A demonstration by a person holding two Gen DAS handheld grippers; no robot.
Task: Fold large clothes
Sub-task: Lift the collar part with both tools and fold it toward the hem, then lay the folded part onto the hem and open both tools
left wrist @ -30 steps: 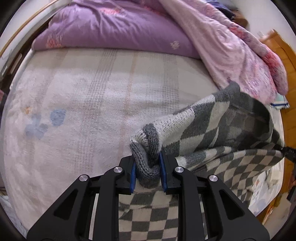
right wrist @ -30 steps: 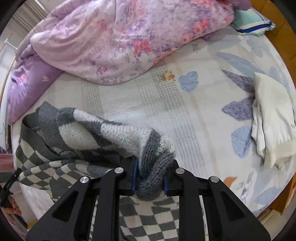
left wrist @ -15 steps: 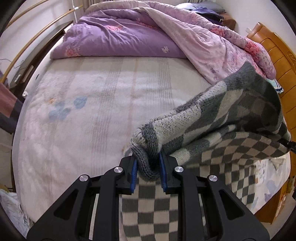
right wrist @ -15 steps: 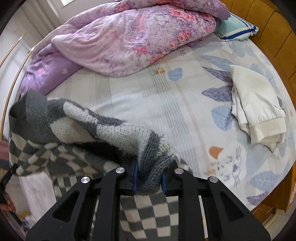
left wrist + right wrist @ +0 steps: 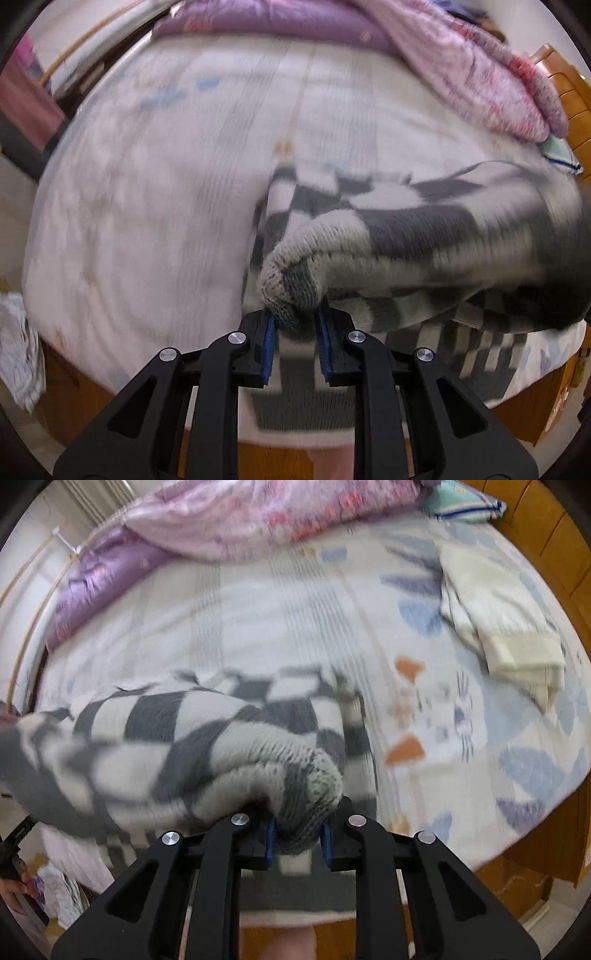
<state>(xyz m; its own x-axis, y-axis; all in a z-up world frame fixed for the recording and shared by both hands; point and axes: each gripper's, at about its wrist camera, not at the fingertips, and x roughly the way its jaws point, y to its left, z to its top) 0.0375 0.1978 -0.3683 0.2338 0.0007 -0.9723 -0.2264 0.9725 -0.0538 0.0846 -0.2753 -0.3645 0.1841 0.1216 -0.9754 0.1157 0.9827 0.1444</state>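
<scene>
Left gripper (image 5: 295, 332) and right gripper (image 5: 297, 834) each pinch a bunched edge of the checkered sweater (image 5: 424, 236) above the bed (image 5: 147, 206).

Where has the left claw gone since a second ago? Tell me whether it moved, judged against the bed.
Yes. The left claw, still shut on the checked sweater, has pulled back toward the near edge of the bed; wooden floor now shows beneath it.

Bedsheet (image 5: 166, 192) lies open; quilt (image 5: 480, 74) blocks beyond.

bed (image 5: 280, 602) | on it: purple quilt (image 5: 110, 579); cream garment (image 5: 498, 627); checkered sweater (image 5: 166, 738)
</scene>
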